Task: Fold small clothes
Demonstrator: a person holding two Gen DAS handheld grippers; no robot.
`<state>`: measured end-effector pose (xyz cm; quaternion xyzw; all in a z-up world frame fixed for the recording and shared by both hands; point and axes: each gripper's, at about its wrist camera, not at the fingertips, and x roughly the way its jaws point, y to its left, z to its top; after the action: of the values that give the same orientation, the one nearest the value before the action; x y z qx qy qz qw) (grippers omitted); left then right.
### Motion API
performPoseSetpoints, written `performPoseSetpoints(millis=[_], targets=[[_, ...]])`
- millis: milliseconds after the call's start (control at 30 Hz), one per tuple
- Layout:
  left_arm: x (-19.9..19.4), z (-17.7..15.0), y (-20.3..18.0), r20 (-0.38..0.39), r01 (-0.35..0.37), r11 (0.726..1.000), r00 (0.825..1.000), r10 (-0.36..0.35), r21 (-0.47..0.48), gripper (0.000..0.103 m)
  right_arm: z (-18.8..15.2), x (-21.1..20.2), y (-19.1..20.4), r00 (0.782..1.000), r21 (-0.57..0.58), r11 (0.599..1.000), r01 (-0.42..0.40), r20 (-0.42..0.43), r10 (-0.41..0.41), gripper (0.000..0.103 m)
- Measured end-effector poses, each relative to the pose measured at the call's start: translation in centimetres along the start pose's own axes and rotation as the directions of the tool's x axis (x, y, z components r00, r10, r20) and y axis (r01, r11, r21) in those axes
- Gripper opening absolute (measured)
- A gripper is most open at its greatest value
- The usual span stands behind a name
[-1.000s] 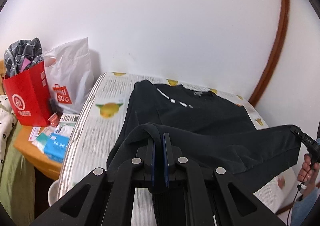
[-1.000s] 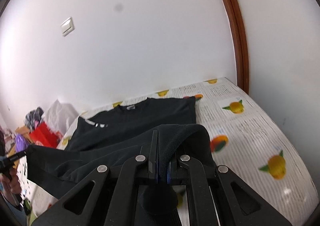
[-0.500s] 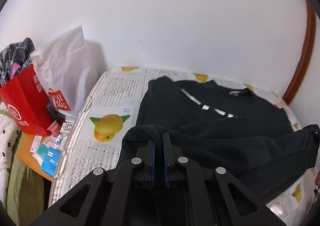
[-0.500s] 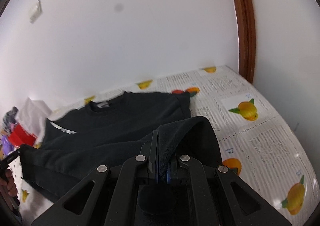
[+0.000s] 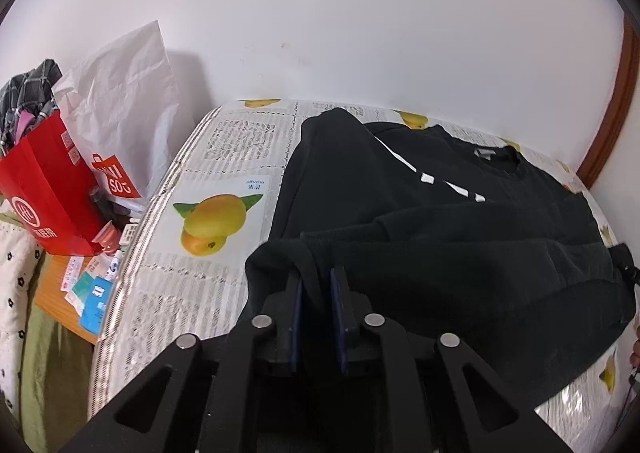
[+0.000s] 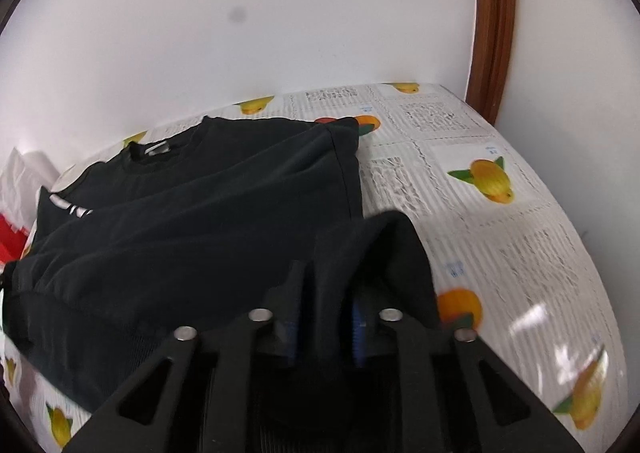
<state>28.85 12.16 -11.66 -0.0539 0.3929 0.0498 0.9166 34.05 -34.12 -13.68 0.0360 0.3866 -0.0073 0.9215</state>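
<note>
Where the white wall (image 5: 360,33) meets it, a table (image 6: 500,253) carries a cover printed with newspaper text and yellow and orange fruit. A brown wooden frame (image 6: 492,25) stands at the table's far right corner.

Black sweatshirt (image 5: 400,189) lies flat on the cover, collar towards the wall, white marks across the chest. Its near hem is doubled back over the body, and each end of that fold runs up between a gripper's fingers.

Left gripper (image 5: 317,281): jaws opening, a strip of black cloth hanging between the blue pads, a gap visible on either side of it. Right gripper (image 6: 325,281): jaws opening, a thicker bunch of the same cloth between the pads; contact not clear.

Left view only: a red paper bag (image 5: 48,189) stuffed with plaid cloth, a white shopping bag (image 5: 124,101) with a red logo, and small packets (image 5: 92,289) on a lower wooden surface left of the table. A fingertip shows at the far right edge.

Right view only: the table's right half, bare of clothing, and a dark smudge (image 6: 237,15) on the wall.
</note>
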Motion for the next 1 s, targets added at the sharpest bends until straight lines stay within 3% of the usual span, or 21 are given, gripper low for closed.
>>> performPoseSetpoints(millis=[200,400,467,600,767,867,933,1000], targets=[[-2.6,-2.1,1.1,0.004,0.020,1.000,1.000,-0.020,-0.005,0.046,-3.1,-5.4,-1.8,0.998,-0.013,1.000,-0.009,0.056,0.010,0.043],[-4.1,-5.0,4.0,-0.009,-0.014,0.998,1.000,0.013,-0.054,0.048,-5.1,-5.9,-3.7,0.997,-0.011,0.997,0.070,0.023,-0.070,0.043],[-3.5,-5.4,5.0,-0.035,-0.024,0.996,0.999,0.021,-0.084,0.048,-5.2,-4.9,-4.8,0.999,0.048,0.998,0.049,-0.007,-0.049,0.043],[-2.1,-5.4,6.1,-0.080,0.029,0.992,0.996,-0.039,-0.125,0.048,-5.0,-3.4,-5.8,0.999,0.144,0.989,-0.029,-0.017,0.032,0.043],[-0.7,-5.6,5.4,-0.107,0.043,0.993,0.993,-0.055,-0.109,0.048,-4.5,-1.3,-5.5,0.997,0.169,0.984,-0.052,-0.049,0.061,0.043],[-0.6,-5.7,4.6,-0.104,0.019,0.997,0.994,-0.027,-0.073,0.035,-4.4,-0.6,-4.9,0.996,0.145,0.988,-0.044,-0.064,0.054,0.035],[-0.8,-6.0,4.0,-0.096,0.001,0.999,0.995,-0.005,-0.045,0.022,-4.3,-0.9,-4.4,0.996,0.119,0.991,-0.059,-0.058,0.066,0.013],[-1.2,-6.3,3.2,-0.084,-0.042,0.999,0.996,0.042,0.002,0.016,-4.3,-1.5,-3.7,0.999,0.080,0.996,-0.030,-0.040,0.033,0.011]])
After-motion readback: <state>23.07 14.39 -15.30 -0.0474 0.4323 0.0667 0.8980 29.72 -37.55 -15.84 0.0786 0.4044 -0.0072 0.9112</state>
